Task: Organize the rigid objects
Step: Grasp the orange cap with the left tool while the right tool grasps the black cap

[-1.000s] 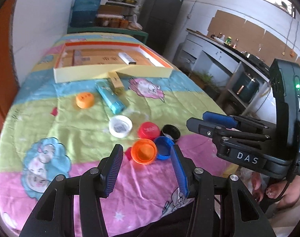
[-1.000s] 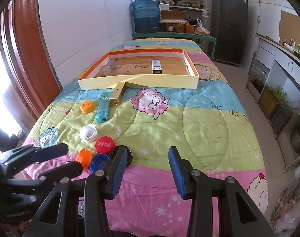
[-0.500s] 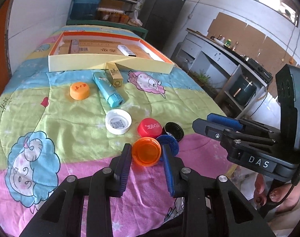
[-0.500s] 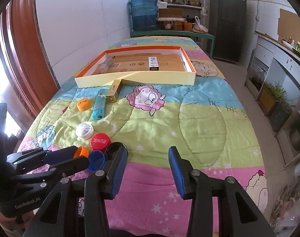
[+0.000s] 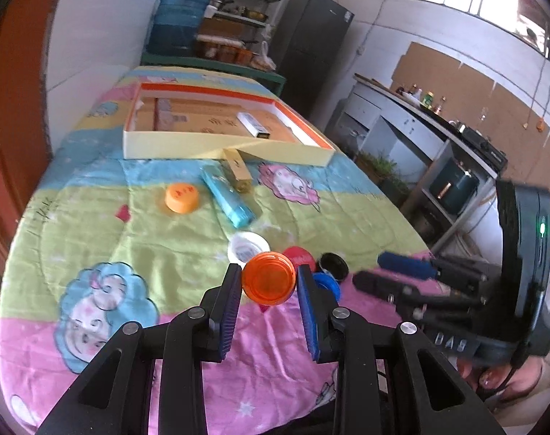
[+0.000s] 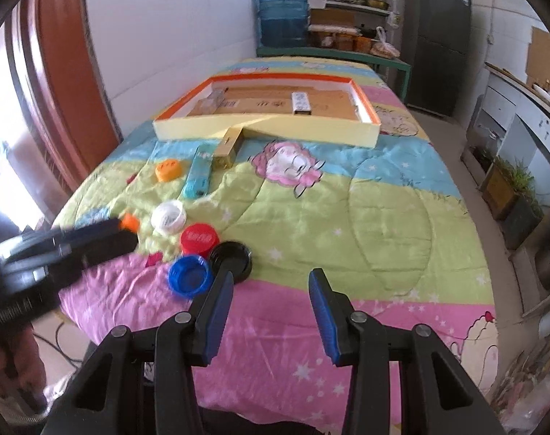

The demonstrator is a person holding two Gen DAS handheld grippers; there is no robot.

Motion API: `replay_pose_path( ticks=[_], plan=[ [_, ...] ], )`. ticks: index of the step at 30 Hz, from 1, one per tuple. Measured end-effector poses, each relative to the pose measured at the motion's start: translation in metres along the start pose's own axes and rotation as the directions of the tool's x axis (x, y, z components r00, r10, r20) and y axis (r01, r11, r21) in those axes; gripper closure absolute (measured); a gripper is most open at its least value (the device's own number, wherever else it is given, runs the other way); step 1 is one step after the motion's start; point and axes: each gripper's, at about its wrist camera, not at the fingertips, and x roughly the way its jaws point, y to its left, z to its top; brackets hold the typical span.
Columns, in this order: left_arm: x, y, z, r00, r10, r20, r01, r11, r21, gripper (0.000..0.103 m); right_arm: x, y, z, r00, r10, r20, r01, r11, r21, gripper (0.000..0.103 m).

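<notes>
My left gripper [image 5: 268, 275] is shut on a translucent orange cap [image 5: 269, 277] and holds it just above the quilt; in the right wrist view the cap [image 6: 130, 222] shows at the tip of that gripper [image 6: 119, 232]. Below it lie a white cap [image 5: 248, 248], a red cap [image 5: 304, 255], a black cap [image 5: 333, 264] and a blue cap [image 5: 327, 284]. My right gripper [image 6: 271, 277] stands open over the pink band of the quilt with nothing between its fingers, just right of the black cap [image 6: 233, 253] and blue cap [image 6: 190, 275].
Farther back lie another orange cap [image 5: 182, 197], a light blue box [image 5: 226, 195] and a gold box [image 5: 237, 170] against a shallow yellow tray [image 5: 220, 146] with an orange rim. The tray holds a small white box [image 6: 301, 103]. A wall runs along the left.
The left jaws closed on the translucent orange cap and raised it off the quilt. The right gripper stayed where it was, still open.
</notes>
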Motion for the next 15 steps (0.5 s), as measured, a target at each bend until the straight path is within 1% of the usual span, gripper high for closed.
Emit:
replay_pose_path(
  ticks=[3, 6, 10, 11, 12, 13, 15],
  plan=[
    [-0.002, 0.002, 0.002, 1.000, 0.003, 0.005, -0.003, 1.000, -0.007, 0.071, 0.005, 0.006, -0.002, 1.000, 0.018, -0.014, -0.019, 1.000, -0.020, 0.060],
    [-0.003, 0.000, 0.004, 1.000, 0.009, 0.005, -0.009, 1.000, 0.001, 0.071, 0.013, 0.011, 0.001, 1.000, 0.021, -0.019, -0.021, 0.999, -0.038, 0.060],
    [-0.003, -0.002, 0.005, 1.000, 0.027, 0.009, -0.028, 1.000, 0.014, 0.071, 0.023, 0.016, 0.005, 0.999, 0.045, -0.022, -0.045, 0.998, -0.042, 0.060],
    [-0.003, -0.001, 0.006, 0.999, 0.033, 0.009, -0.033, 0.999, 0.015, 0.071, 0.024, 0.017, 0.006, 0.999, 0.042, -0.019, -0.043, 0.998, -0.047, 0.062],
    [-0.002, -0.001, 0.007, 0.999, 0.037, 0.010, -0.037, 0.999, 0.014, 0.071, 0.025, 0.018, 0.008, 0.999, 0.039, -0.018, -0.040, 0.998, -0.050, 0.069],
    [-0.002, 0.000, 0.009, 0.999, 0.041, 0.011, -0.041, 0.999, 0.011, 0.071, 0.025, 0.019, 0.009, 0.999, 0.037, -0.017, -0.038, 0.998, -0.050, 0.073],
    [-0.002, 0.002, 0.010, 0.999, 0.047, 0.011, -0.047, 0.999, 0.007, 0.071, 0.026, 0.017, 0.010, 0.999, 0.043, -0.018, -0.044, 0.998, -0.042, 0.073]
  ],
)
